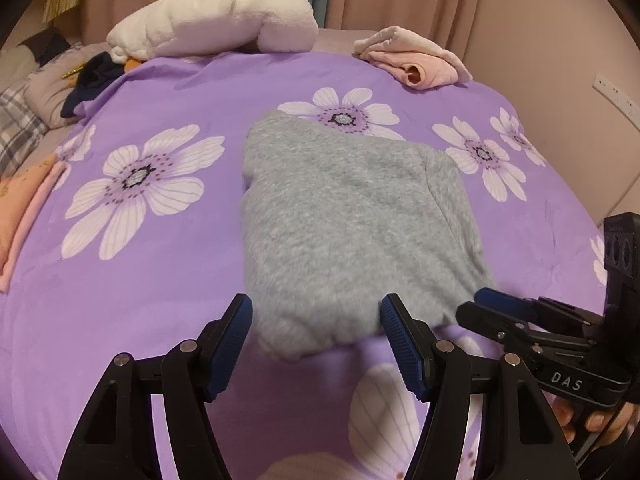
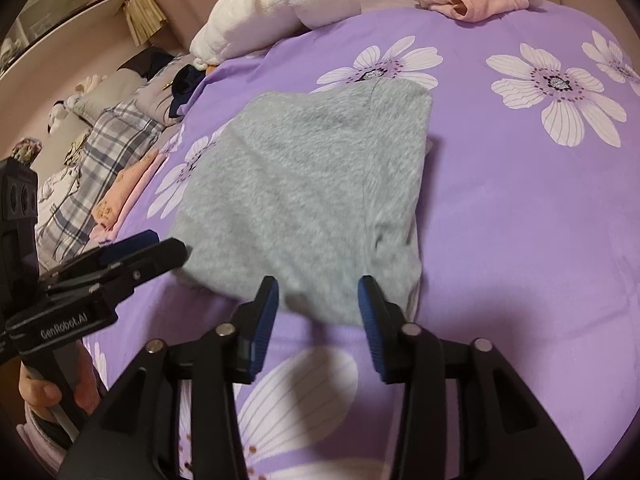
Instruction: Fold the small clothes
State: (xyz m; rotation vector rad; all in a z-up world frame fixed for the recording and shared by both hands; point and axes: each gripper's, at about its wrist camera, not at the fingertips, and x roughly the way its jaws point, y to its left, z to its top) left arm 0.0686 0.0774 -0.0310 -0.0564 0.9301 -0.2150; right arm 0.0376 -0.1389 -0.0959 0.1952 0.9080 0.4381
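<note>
A grey fleece garment (image 1: 352, 216) lies folded flat on the purple flowered bedspread (image 1: 160, 272); it also shows in the right wrist view (image 2: 312, 184). My left gripper (image 1: 316, 320) is open, its jaws wide apart at the garment's near edge, holding nothing. It shows from the side in the right wrist view (image 2: 160, 246), by the garment's near left corner. My right gripper (image 2: 318, 300) is open and empty at the near right edge. It shows in the left wrist view (image 1: 484, 300) next to the garment's near right corner.
A pink garment pile (image 1: 416, 58) lies at the far right of the bed, a white fluffy blanket (image 1: 212, 20) at the far middle. Folded pink-orange clothes (image 1: 24, 216) sit at the left edge, a plaid pillow (image 2: 104, 152) beyond. A wall (image 1: 560, 60) stands on the right.
</note>
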